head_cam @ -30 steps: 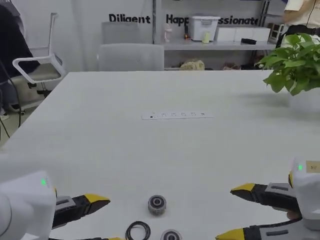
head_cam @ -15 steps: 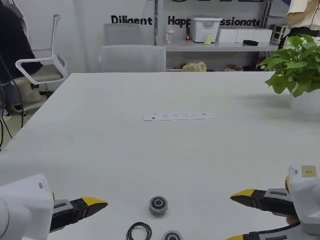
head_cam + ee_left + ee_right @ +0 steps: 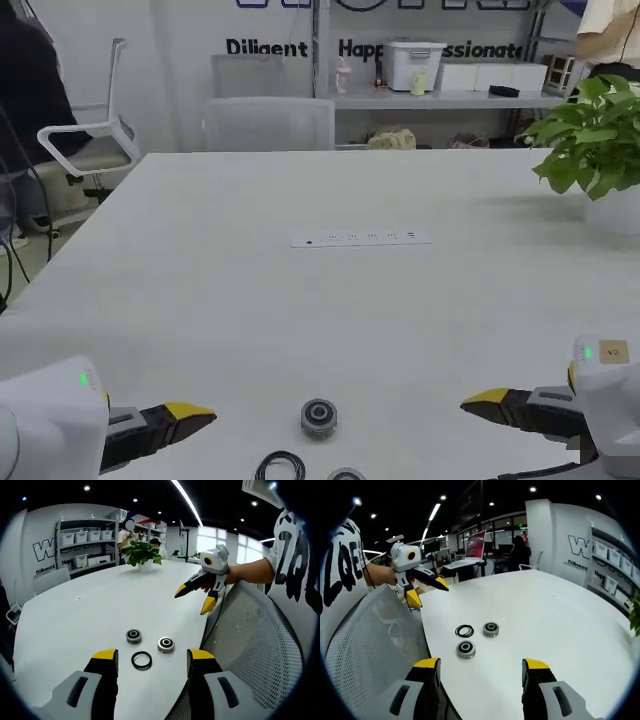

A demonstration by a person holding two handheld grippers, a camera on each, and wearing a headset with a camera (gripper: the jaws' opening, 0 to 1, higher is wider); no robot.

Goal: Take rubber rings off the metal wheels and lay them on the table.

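Note:
Two metal wheels and a loose black rubber ring lie near the table's front edge. One wheel [image 3: 319, 417] stands between my grippers, and the ring [image 3: 279, 466] lies just in front of it. In the left gripper view the ring [image 3: 141, 660] lies close ahead of my open left gripper [image 3: 152, 655], with the wheels [image 3: 133, 636] [image 3: 166, 644] behind it. In the right gripper view my right gripper [image 3: 481, 663] is open and holds nothing. A wheel [image 3: 466, 649] is nearest it, then the other wheel [image 3: 491, 628] and the ring [image 3: 464, 630]. The left gripper [image 3: 170, 420] and the right gripper [image 3: 505, 408] flank the parts.
A flush socket strip [image 3: 360, 238] sits mid-table. A potted plant [image 3: 590, 140] stands at the far right, with grey chairs [image 3: 268, 122] beyond the far edge. A mesh chair back [image 3: 250, 630] is close behind the front edge.
The head camera has tilted up a little. Both grippers have drawn back slightly toward the front edge, still open. Wheels and ring lie where they were.

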